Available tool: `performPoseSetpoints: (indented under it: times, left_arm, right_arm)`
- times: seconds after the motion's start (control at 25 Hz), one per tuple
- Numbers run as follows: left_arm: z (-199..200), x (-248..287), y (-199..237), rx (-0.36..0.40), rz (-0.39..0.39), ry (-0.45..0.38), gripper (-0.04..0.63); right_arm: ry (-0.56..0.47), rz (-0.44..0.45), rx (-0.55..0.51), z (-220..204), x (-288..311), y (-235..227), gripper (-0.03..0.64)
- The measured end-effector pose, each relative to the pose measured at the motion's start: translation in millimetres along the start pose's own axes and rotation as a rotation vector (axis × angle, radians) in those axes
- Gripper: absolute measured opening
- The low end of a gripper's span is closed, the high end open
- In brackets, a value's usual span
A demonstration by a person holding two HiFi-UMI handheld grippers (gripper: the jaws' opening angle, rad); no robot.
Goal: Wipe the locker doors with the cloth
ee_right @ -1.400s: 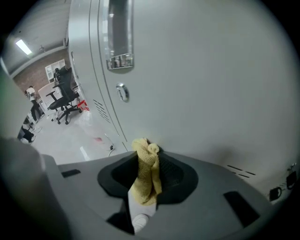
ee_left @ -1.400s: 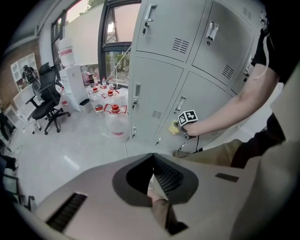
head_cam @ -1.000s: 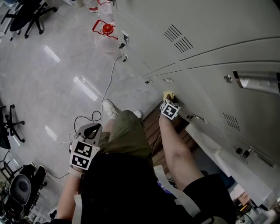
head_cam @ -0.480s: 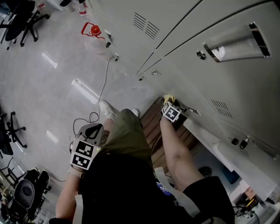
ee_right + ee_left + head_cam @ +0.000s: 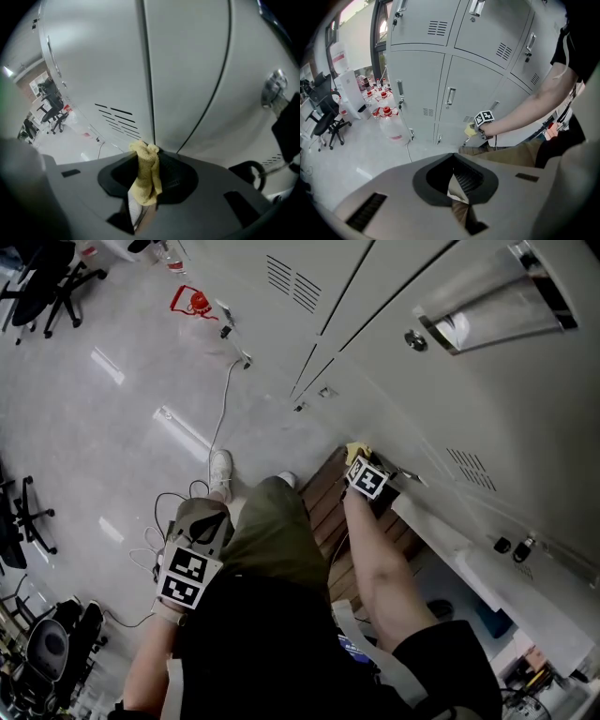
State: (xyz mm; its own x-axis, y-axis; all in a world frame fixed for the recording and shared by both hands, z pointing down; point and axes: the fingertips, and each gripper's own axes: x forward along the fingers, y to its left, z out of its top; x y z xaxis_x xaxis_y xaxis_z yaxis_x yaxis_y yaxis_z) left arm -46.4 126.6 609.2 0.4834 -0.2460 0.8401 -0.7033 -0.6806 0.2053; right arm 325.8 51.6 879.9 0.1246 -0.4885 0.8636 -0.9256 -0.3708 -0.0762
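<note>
Two jaws of the right gripper (image 5: 149,161) clamp the yellow cloth (image 5: 144,180). It sticks out lengthwise along them, its tip against a low locker door (image 5: 93,70) at the seam with its neighbour. The left gripper (image 5: 454,180) hangs well apart from the lockers, jaws pressed together on nothing. Clear bottles (image 5: 389,125) with red caps stand by the lockers; their contents are unclear.

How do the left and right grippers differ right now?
The right gripper is shut on the yellow cloth; the left gripper is shut, empty. The right gripper is at a locker door; the left gripper hangs away from it, over the floor. Both are closed.
</note>
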Motion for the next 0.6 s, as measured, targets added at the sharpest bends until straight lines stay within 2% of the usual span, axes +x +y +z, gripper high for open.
performPoseSetpoints:
  times: [0.24, 0.6]
  left_arm:
    - [-5, 3, 6, -0.009, 0.003, -0.003, 0.008]
    - [-7, 3, 28, 0.005, -0.001, -0.018, 0.008]
  right_arm:
    - [-0.001, 0.035, 0.021, 4, 11, 18, 0.118]
    - [-0.034, 0.138, -0.033, 26, 20, 83, 0.118]
